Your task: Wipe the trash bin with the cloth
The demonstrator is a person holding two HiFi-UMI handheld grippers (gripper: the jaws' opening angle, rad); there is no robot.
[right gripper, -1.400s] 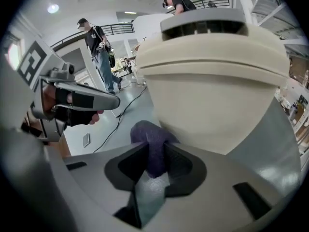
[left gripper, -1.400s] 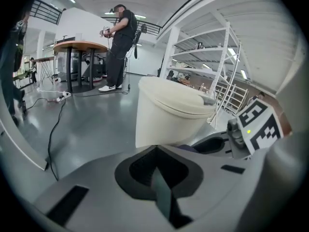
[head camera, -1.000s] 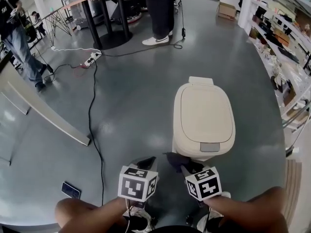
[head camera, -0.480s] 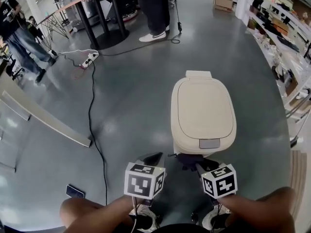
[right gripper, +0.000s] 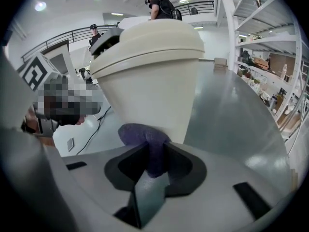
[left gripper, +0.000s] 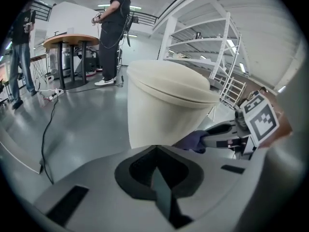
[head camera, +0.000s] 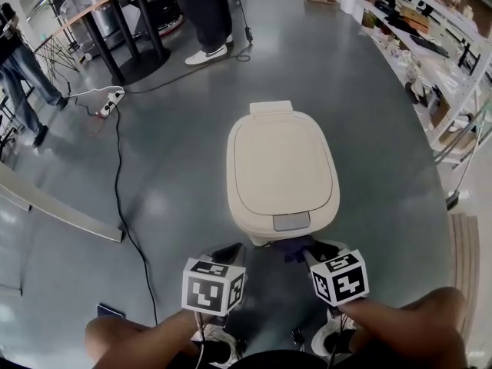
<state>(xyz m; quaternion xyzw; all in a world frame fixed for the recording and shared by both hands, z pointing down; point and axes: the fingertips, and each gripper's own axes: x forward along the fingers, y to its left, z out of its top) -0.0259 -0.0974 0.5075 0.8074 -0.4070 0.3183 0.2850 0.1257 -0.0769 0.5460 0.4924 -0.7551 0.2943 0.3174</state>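
The cream trash bin (head camera: 280, 171) stands on the grey floor with its lid closed and a grey push tab (head camera: 291, 221) at the near rim. My right gripper (head camera: 311, 252) is shut on a dark purple cloth (head camera: 296, 250), low at the bin's near side. In the right gripper view the cloth (right gripper: 142, 137) sits bunched between the jaws and touches the bin's wall (right gripper: 154, 81). My left gripper (head camera: 228, 254) hangs just left of it, jaws together and holding nothing. The left gripper view shows the bin (left gripper: 164, 105), the cloth (left gripper: 193, 140) and the right gripper (left gripper: 231, 129).
A black cable (head camera: 117, 183) runs across the floor from a power strip (head camera: 108, 102). A person's legs (head camera: 201, 14) stand beyond the bin near a round table (head camera: 115, 21). Shelving (head camera: 430, 60) lines the right side. A dark flat object (head camera: 110, 311) lies at the lower left.
The view has swung, so the bin now sits nearer and more central. Both grippers have come closer to the bin's near wall, and the cloth now rests against it.
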